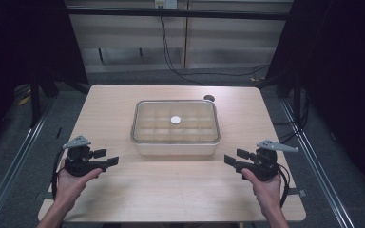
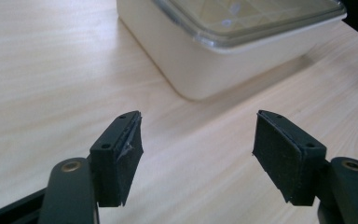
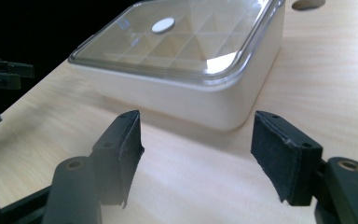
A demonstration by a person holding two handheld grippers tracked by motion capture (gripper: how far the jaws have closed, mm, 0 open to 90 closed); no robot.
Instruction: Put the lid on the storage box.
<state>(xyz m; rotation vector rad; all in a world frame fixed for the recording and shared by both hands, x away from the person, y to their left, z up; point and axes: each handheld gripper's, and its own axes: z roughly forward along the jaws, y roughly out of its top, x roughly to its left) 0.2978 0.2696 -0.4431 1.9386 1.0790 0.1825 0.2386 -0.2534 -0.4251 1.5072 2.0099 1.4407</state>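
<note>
Table (image 1: pixel 123 199): light wood, bare around one item. Compartment box (image 1: pixel 176 142), cream, clear lid (image 1: pixel 176 121) on, sits centre, slightly toward the far side; long axis runs left-right across the table, long front wall facing the person. White disc (image 1: pixel 175 120) shows mid-lid. Left gripper (image 1: pixel 105 158) and right gripper (image 1: pixel 232 157) flank the near corners, well apart from the box, jaws spread wide, nothing between them. Reads as approach phase. Next: bring both in level to the short ends or lid rim, square to the walls, then close.
</note>
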